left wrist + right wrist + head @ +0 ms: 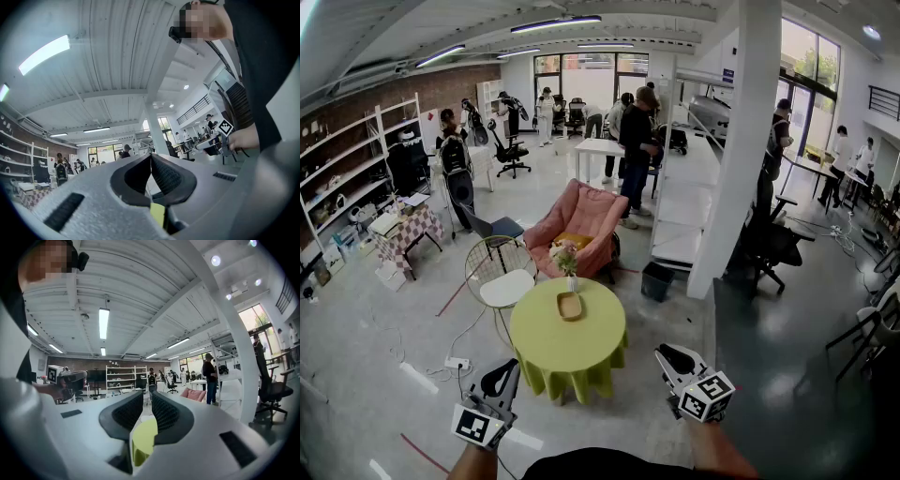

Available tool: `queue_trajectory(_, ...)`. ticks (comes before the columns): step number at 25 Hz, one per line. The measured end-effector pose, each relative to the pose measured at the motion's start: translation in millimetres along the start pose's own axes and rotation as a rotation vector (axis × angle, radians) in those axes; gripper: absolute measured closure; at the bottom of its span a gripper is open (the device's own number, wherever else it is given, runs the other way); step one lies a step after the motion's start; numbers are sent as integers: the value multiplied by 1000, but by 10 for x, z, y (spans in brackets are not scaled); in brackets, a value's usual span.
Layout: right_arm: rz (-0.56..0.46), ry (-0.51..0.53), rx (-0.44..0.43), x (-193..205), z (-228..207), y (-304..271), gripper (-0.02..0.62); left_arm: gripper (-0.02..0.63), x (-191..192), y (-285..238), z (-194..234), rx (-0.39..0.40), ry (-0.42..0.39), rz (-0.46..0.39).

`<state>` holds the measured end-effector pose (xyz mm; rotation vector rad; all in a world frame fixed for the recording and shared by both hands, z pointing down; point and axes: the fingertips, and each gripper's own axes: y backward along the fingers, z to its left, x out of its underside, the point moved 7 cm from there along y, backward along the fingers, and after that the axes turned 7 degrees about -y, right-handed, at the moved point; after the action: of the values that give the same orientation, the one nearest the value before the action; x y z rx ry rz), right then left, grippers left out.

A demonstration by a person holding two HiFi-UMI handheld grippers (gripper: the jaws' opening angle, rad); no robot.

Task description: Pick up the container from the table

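A small wooden container sits on the round table with a yellow-green cloth, next to a vase of flowers. Both grippers hang near the table's front edge, apart from the container. My left gripper is at the front left; in the left gripper view its jaws meet at the tips with nothing between them. My right gripper is at the front right; in the right gripper view its jaws stand a narrow slit apart, with nothing held. The container shows in neither gripper view.
Behind the table stand a white wire chair and a pink armchair. To the right are a dark bin and a white pillar. A power strip lies on the floor at the left. Several people stand farther back.
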<state>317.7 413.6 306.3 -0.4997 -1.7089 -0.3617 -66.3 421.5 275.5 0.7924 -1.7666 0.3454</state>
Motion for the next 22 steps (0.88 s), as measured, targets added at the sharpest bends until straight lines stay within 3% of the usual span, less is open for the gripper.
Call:
queue_trajectory(16,18,36,41,24,-161,-4,531,589,3,-182,3,13,14,11)
queue_trajectory(22,39,147,68,40,-98,-73,565,589,-7,-295,31,25,-1,31)
